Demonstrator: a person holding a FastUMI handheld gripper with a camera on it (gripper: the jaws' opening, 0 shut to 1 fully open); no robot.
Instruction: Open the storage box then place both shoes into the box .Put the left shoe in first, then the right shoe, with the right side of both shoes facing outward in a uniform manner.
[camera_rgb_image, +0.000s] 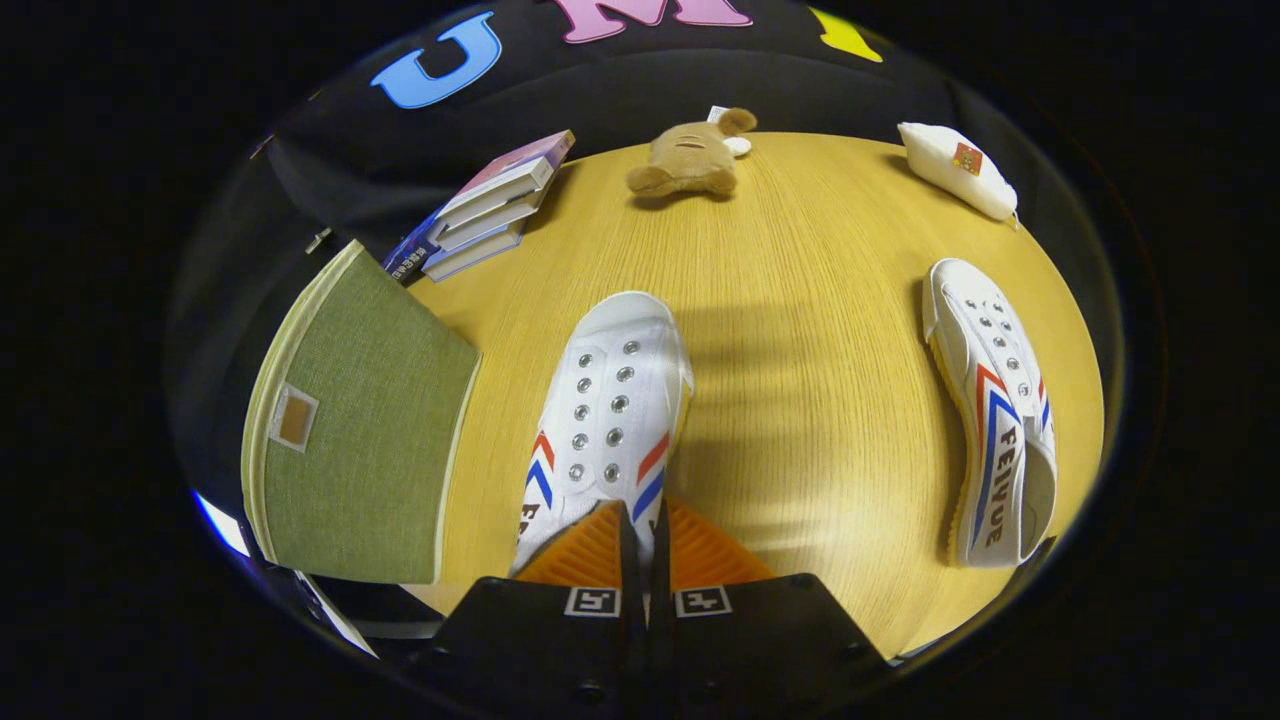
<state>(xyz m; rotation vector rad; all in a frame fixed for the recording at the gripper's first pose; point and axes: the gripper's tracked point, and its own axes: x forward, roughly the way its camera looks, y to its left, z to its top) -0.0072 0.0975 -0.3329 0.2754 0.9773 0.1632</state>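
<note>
A white canvas shoe with red and blue stripes points away from me, its toe over the wooden table. My gripper is shut on the rear edge of this shoe's upper, the two fingers nearly touching with the fabric pinched between them. A soft shadow lies on the table to the shoe's right. The second matching shoe lies on its side further right, striped side up. The green fabric storage box sits left of the held shoe, with a cream-trimmed green panel and small label facing me. Its inside is hidden.
A stack of books lies beyond the box at the table's far left. A brown plush toy sits at the far edge, straight ahead. A white pouch rests at the far right. The table drops off near the second shoe.
</note>
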